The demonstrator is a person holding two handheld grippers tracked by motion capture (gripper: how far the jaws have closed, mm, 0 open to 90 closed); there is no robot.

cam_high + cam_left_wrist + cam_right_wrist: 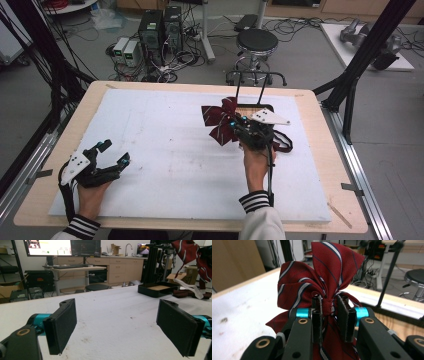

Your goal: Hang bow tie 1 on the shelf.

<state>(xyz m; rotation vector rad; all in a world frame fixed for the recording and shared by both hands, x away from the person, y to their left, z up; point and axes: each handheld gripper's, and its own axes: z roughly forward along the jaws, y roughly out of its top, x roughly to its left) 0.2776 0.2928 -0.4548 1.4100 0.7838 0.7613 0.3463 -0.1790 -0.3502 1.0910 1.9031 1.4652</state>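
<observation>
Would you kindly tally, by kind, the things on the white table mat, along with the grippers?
Striped red bow ties: 1
Shallow black trays: 1
Grippers, the left gripper open and the right gripper shut on the bow's knot: 2
Total: 4

Your left tongs (pixel 114 154) rest low with jaws spread wide; your right tongs (pixel 329 315) reach forward, jaws pinched nearly together.

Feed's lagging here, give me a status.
Right tongs shut on the bow tie knot, above the black tray. Left tongs open, idle. Nothing in the way.
</observation>
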